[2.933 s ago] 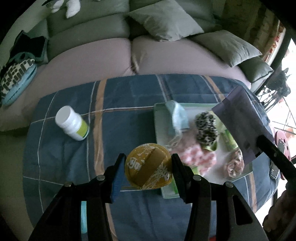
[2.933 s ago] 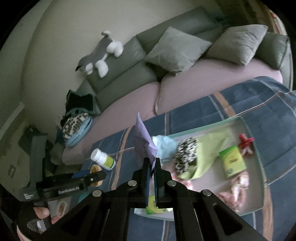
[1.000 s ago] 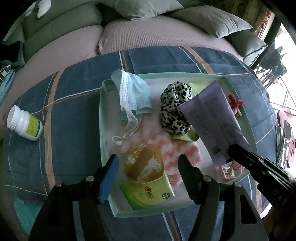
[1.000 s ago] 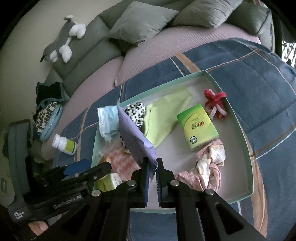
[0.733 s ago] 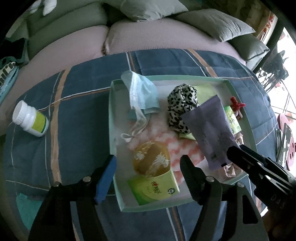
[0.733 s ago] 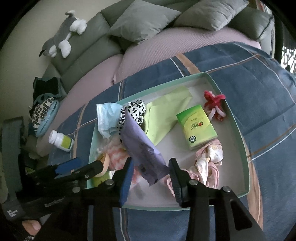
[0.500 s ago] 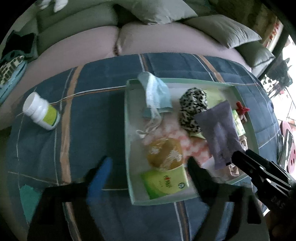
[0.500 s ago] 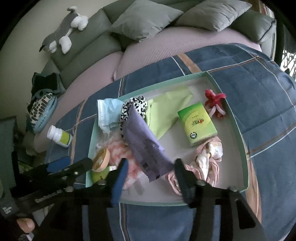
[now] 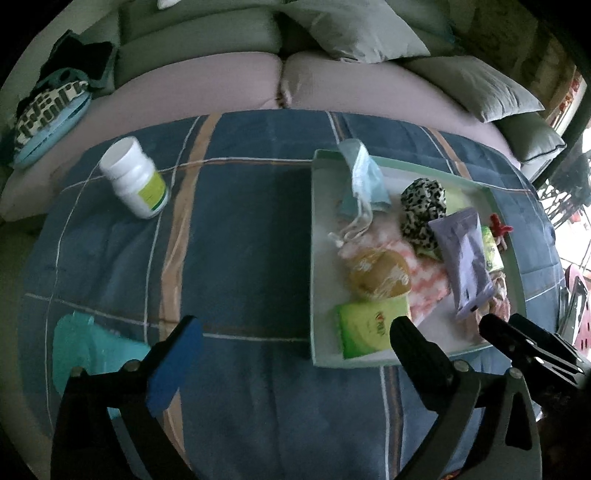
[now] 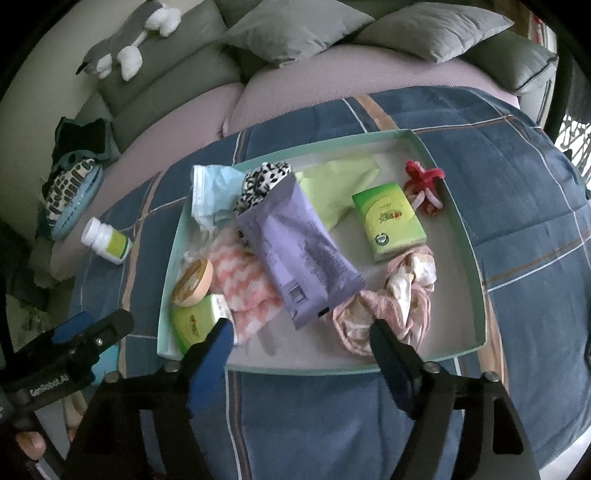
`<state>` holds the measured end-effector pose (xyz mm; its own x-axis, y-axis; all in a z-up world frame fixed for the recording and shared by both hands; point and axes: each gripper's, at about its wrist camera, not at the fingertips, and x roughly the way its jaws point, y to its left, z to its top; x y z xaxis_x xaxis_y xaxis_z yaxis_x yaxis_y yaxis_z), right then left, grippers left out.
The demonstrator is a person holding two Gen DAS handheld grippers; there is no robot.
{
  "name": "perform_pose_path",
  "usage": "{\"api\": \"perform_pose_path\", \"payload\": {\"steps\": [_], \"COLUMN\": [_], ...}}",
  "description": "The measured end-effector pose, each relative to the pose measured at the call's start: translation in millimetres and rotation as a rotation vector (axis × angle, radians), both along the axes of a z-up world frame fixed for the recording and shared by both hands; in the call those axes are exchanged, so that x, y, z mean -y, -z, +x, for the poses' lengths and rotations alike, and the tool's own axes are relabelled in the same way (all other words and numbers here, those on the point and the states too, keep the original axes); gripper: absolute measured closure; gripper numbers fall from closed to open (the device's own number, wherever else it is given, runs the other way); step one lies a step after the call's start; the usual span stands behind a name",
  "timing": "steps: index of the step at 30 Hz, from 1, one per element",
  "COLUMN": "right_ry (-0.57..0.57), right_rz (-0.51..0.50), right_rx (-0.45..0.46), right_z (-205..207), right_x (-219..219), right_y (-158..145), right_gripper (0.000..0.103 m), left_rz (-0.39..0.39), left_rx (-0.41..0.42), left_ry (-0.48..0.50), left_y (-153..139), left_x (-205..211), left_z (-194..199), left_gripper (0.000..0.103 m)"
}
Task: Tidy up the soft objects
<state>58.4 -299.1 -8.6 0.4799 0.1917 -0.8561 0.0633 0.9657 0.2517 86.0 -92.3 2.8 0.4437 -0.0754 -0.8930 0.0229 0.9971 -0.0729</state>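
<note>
On the blue plaid quilt (image 9: 240,229), the shallow mint-green tray (image 10: 463,236) holds the soft items. Our right hand-held gripper (image 10: 301,341), jaws opening and empty, hangs over its near edge. Our left hand-held gripper (image 9: 295,343), opening, empty, lies nearer the crumpled teal cloth (image 9: 79,349) beside it.

White pill bottle (image 9: 135,182) lying on plaid blanket (image 9: 236,229), toward 10 o'clock. Sofa (image 10: 332,77) across 12 o'clock, grey cushions (image 10: 291,31) on it. Plush toy (image 10: 129,40) on sofa back at 11 o'clock. Patterned bag (image 10: 70,192) at 9 o'clock.
</note>
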Motion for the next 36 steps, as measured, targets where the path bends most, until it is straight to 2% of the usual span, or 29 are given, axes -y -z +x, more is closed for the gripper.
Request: {"api": "perform_pose_path", "payload": {"steps": [11, 13, 15, 20, 23, 36], "right_ry": [-0.052, -0.062, -0.07, -0.078, -0.076, -0.083], "right_rz": [-0.086, -0.1, -0.108, -0.119, -0.126, -0.138], "right_rx": [-0.019, -0.02, -0.019, -0.019, -0.018, -0.019], "right_z": [-14.1, -16.1, -18.5, -22.6, -24.4, -30.4], "right_x": [-22.2, -26.3, -29.8, -34.2, -35.7, -41.2], "right_y": [-1.6, -1.6, -2.2, -3.0, -3.6, -6.9], "right_gripper": [0.018, 0.014, 0.005, 0.004, 0.0, 0.0], "left_rz": [-0.009, -0.008, -0.006, 0.006, 0.008, 0.029], "left_rx": [0.005, 0.007, 0.009, 0.01, 0.011, 0.024], "left_ry": [-0.071, -0.079, -0.085, -0.083, -0.083, -0.102], "left_y": [6.2, 6.7, 7.6, 9.2, 8.7, 5.7], "left_x": [-25.9, -29.2, -32.3, -36.3, -38.6, -44.4], "left_z": [-27.9, -31.9, -36.1, -44.6, -47.9, -59.8], "left_gripper": [0.001, 0.001, 0.001, 0.001, 0.001, 0.001]}}
